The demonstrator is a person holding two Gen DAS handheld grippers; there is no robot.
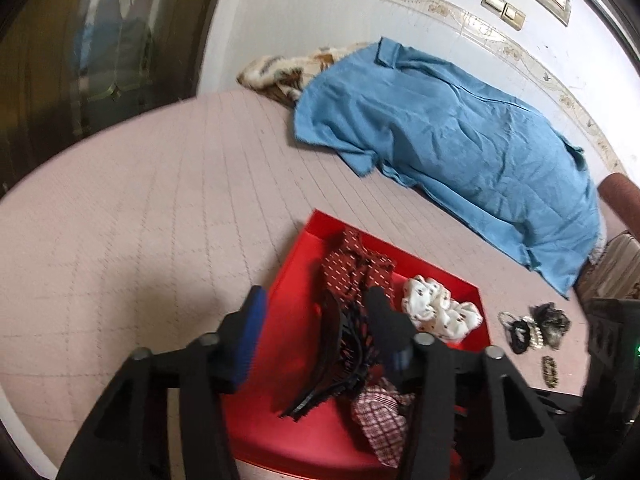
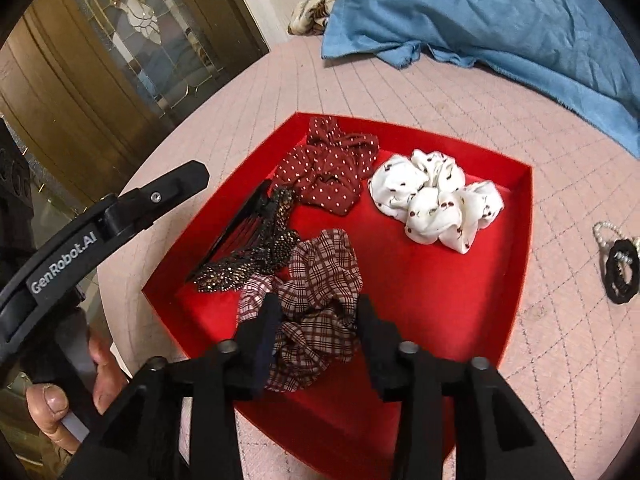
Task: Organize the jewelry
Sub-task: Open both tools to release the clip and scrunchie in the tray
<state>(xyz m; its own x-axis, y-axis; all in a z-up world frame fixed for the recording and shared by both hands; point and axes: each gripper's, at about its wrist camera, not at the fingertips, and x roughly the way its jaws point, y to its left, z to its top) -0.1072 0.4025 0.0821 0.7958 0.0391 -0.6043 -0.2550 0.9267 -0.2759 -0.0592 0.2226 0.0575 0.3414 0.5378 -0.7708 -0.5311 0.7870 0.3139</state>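
Straddling the soft, light plaid scrunchie in the red box, the right gripper stands spread; gathered folds pinch easily. The left gripper is spread, empty.

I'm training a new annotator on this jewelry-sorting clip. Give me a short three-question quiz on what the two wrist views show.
1. True or false: the white scrunchie lies outside the red box.
2. Which item sits between the fingers of the right tool? A) plaid scrunchie B) polka-dot scrunchie C) black hair tie
3. Fill in: the black hair tie lies on the ____, beside the box.

Key
1. False; it lies inside the box.
2. A; the jaws are open around it.
3. Bed.
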